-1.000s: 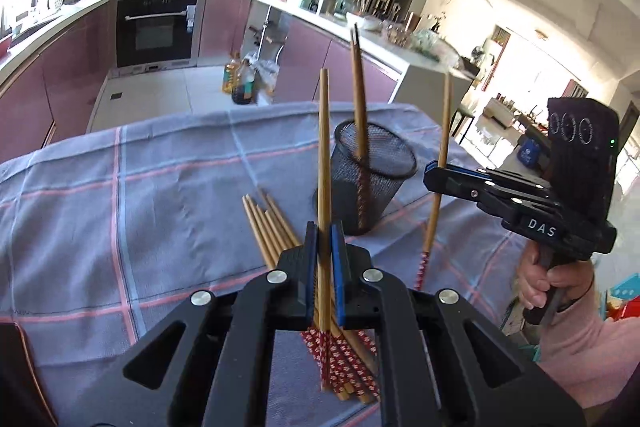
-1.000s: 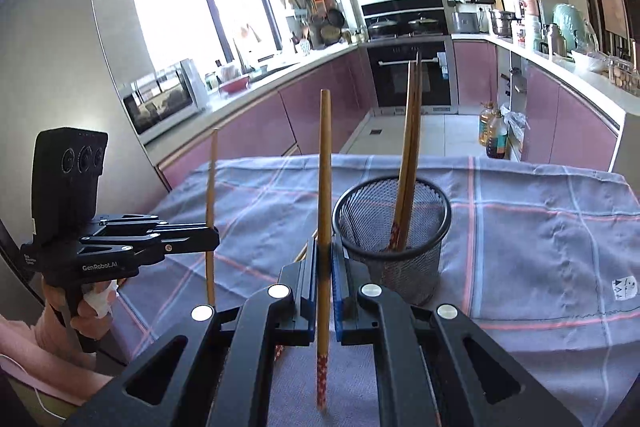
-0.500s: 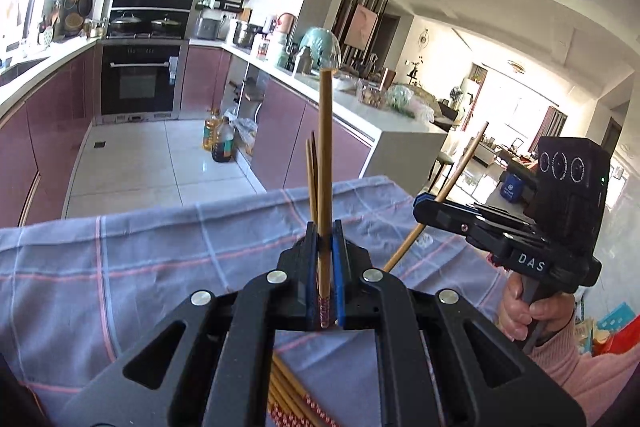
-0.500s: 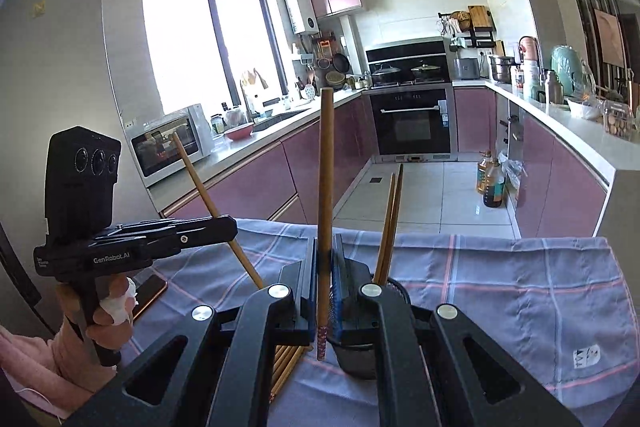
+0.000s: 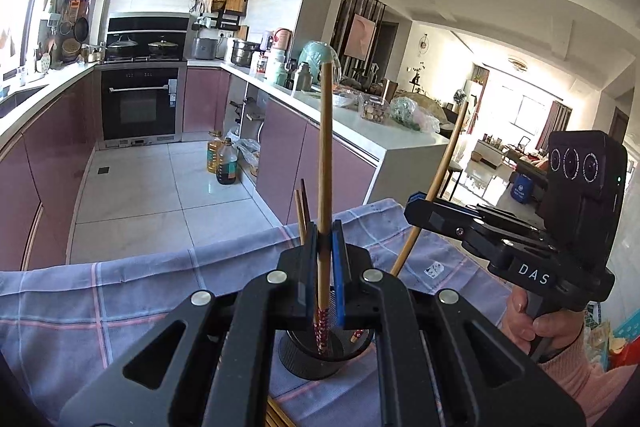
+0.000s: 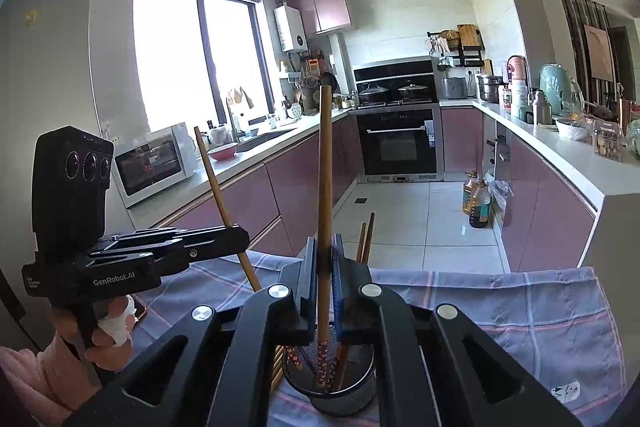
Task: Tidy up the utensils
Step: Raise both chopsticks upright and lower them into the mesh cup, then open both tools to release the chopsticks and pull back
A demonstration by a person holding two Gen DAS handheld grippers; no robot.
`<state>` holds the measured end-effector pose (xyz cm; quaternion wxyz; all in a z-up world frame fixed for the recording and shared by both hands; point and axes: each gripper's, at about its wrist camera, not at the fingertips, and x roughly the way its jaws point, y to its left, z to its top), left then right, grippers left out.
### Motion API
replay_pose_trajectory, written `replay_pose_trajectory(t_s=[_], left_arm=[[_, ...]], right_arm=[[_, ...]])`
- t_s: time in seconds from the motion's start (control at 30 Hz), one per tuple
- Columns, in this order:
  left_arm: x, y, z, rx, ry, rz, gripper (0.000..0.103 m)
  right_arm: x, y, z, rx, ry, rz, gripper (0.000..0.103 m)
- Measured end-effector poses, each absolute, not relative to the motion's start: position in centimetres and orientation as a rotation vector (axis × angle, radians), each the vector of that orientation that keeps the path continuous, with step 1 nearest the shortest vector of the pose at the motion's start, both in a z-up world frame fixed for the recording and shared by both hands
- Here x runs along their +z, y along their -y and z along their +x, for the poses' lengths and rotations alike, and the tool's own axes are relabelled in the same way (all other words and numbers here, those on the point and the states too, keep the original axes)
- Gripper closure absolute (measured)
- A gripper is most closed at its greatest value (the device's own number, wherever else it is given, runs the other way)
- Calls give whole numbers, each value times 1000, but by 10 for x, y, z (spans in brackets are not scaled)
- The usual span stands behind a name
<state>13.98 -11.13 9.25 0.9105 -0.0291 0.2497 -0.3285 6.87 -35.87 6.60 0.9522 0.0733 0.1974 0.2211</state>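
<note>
A plaid-clothed surface (image 5: 120, 291) carries the work in a bright kitchen, with a black mesh holder (image 6: 340, 393) standing on the cloth toward its near edge, directly beneath both tools. Two chopsticks (image 6: 366, 237) already stand inside it, their tips rising above the rim, and a few loose chopsticks (image 5: 276, 415) lie on the cloth just beside the holder at the near edge. The left gripper (image 5: 325, 259) is clamped on a single chopstick (image 5: 325, 147) held nearly upright, its red-patterned lower end hanging just over the holder's mouth. The right gripper (image 6: 324, 263) is likewise closed on its own chopstick (image 6: 325, 167), also near vertical, patterned end apparently just inside the rim. Seen from the opposite wrist view, each held stick leans somewhat. The step in hand appears to be delivery: both sticks are carried and poised above the holder, not yet dropped. The next move, by this reading, calls for lowering each patterned end well inside the rim, keeping the two tools apart, then releasing so the sticks settle against the mesh wall. The loose ones suggest the job is only partly done.
</note>
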Motion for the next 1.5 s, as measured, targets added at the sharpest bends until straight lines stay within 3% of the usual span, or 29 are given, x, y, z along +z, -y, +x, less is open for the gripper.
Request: replay_pose_trajectory(t_s=[0.43, 0.7, 1.0, 1.2, 1.5], left_arm=[[38, 142, 155, -706, -711, 74, 95], [25, 146, 174, -688, -747, 74, 95], [25, 148, 182, -650, -720, 87, 81], [30, 132, 169, -623, -683, 74, 80], [27, 77, 122, -589, -586, 58, 59]], right_arm=[[22, 342, 99, 471, -653, 112, 97], [1, 344, 117, 448, -714, 145, 97], [-8, 350, 123, 418, -715, 202, 91], [-4, 346, 107, 419, -674, 182, 84], [6, 316, 46, 585, -598, 117, 72]])
